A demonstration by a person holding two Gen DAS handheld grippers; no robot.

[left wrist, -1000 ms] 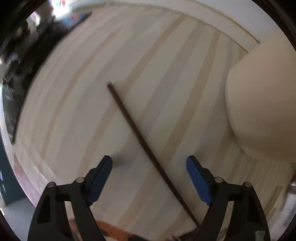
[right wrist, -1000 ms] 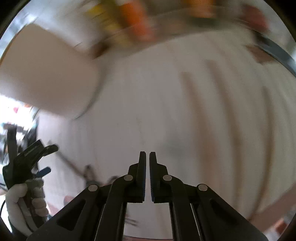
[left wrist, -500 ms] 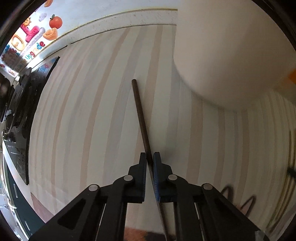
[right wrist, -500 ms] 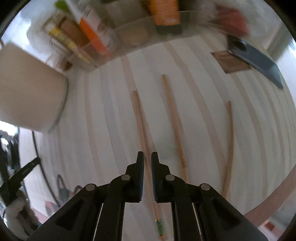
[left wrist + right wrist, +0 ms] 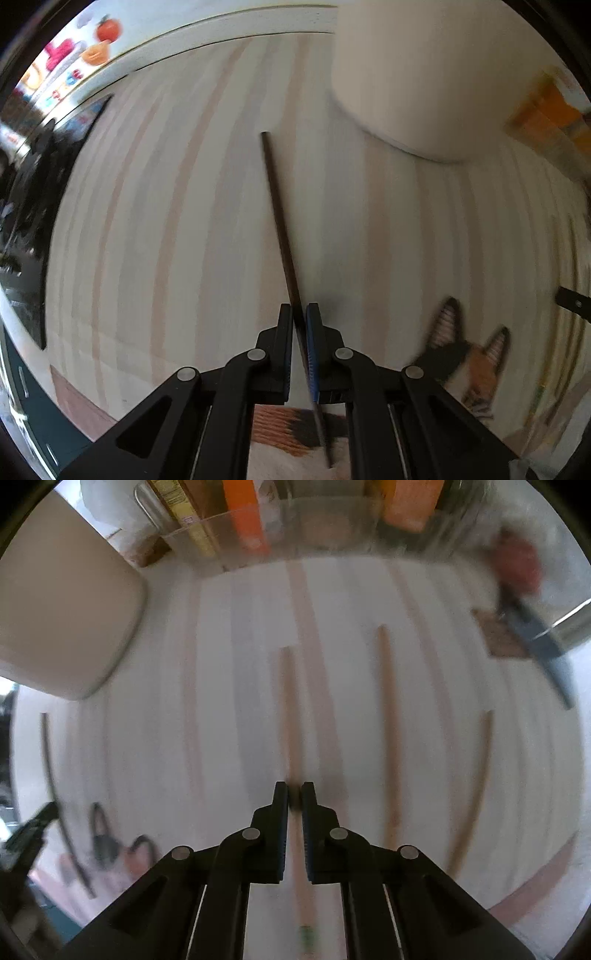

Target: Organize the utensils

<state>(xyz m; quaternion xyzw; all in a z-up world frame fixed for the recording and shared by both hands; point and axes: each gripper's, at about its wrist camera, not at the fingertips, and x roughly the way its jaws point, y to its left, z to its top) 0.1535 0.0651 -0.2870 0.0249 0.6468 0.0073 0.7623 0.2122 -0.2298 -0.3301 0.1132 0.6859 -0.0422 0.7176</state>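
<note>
The left gripper (image 5: 298, 314) is clamped on a dark chopstick (image 5: 277, 210) that runs forward over the striped table (image 5: 166, 221) toward a cream container (image 5: 424, 74). The right gripper (image 5: 294, 794) is pinched around a light wooden chopstick (image 5: 290, 709); two more pale sticks (image 5: 388, 720) lie to its right. A clear bin of boxes (image 5: 258, 520) stands beyond. Motion blur smears the cat-patterned object (image 5: 469, 354) and the table edges.
</note>
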